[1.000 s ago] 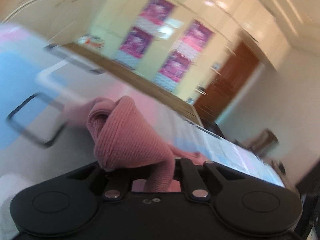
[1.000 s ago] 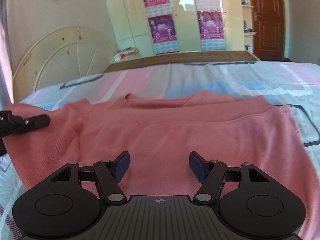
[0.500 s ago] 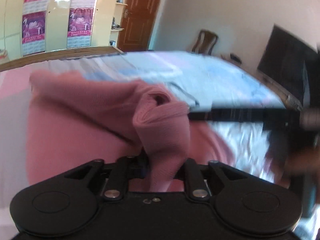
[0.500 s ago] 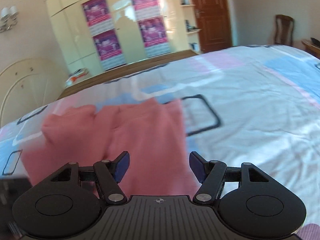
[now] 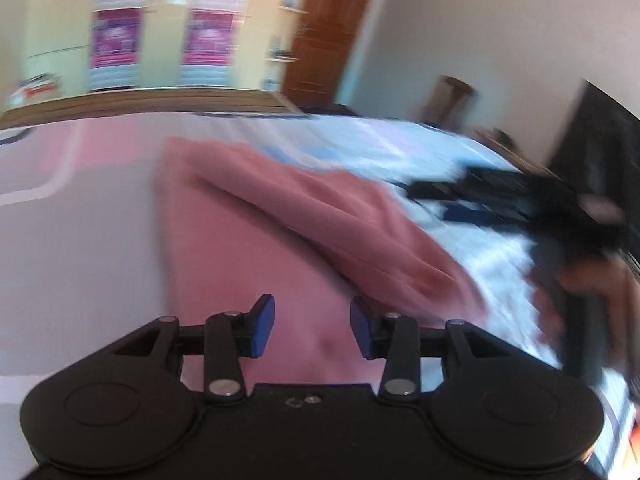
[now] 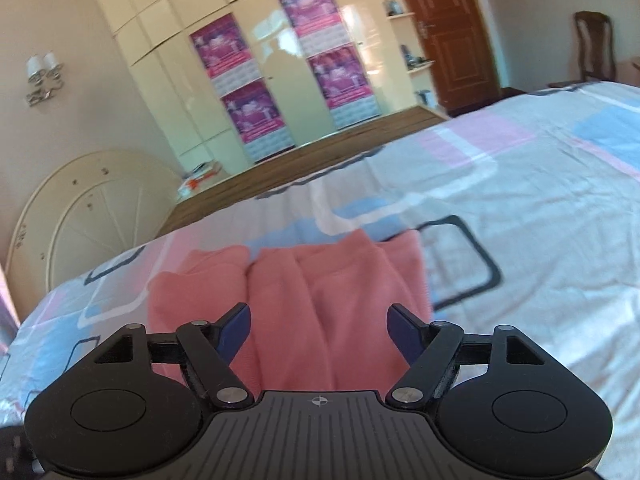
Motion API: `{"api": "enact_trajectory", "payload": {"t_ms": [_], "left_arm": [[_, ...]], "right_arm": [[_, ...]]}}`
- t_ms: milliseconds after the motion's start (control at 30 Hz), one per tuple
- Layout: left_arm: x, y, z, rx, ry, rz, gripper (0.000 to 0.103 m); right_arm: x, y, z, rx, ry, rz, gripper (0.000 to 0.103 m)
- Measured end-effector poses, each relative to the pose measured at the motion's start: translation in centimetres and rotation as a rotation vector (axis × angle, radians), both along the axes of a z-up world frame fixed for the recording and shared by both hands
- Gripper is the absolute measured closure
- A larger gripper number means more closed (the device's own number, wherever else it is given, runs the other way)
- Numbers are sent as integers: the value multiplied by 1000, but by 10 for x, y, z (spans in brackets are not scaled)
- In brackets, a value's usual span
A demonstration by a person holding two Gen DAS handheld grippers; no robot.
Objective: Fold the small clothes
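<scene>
The purple posters [image 6: 240, 80] on the cream wardrobe doors [image 6: 176, 92] carry print and what look like calendar grids, but none of it can be read in either wrist view (too small and too soft). No brand shows on either tool.

The pink garment [image 6: 320, 304] lies folded into a narrow stack on the patterned bedspread [image 6: 520, 208], near the bed's left side as the right wrist sees it. Its right edge runs straight beside a dark rectangle printed on the cloth. To the right of that edge the bedspread stretches wide and bare. Beyond the far edge of the bed runs a wooden floor strip [image 6: 320, 152].

The left gripper [image 5: 312, 328] hangs over the garment [image 5: 288, 232], its jaws just having been opening, blue pads apart with nothing pinched between them. The right gripper [image 6: 320, 332] stands wider, jaws also just opening further, fabric seen beyond the gap but not clamped. In the blurred left view the right gripper [image 5: 460, 200] shows off to the right over the bedspread.

A rounded cream headboard [image 6: 92, 216], a brown door [image 6: 452, 32], a chair [image 6: 592, 44] and a wall lamp [image 6: 42, 76] ring the bed
</scene>
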State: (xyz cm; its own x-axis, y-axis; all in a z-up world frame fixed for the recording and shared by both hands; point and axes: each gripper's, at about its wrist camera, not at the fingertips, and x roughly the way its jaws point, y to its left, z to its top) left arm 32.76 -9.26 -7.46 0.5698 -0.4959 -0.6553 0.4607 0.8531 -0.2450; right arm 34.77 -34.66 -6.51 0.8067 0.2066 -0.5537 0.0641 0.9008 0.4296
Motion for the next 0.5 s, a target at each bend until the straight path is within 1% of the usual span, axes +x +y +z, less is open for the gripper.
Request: {"api": "enact_trajectory", "payload": {"t_ms": [33,67,167,233,333,433,500], "left_arm": [[11,1,-1,21,3,29,63],[23,-3,-3,39,2,35,63],[49,-21,0,79,-59,39,63],[64,-34,2,65,-75,41,63],[86,-61,3,45,-85,12,63],[98,-81,-1,-1,-53,-26,63],[99,-79,-1,-34,-27,10,63]], "right_arm": [[4,3,-1,2,2,14,29],[8,5,-3,4,7,27,29],[13,6,-7,19,20,32,29],[12,5,-8,19,17,35,28],[10,0,-9,14,20,43,28],[11,-7,-11,15,26,40,28],[13,-11,-13,19,39,44,28]]}}
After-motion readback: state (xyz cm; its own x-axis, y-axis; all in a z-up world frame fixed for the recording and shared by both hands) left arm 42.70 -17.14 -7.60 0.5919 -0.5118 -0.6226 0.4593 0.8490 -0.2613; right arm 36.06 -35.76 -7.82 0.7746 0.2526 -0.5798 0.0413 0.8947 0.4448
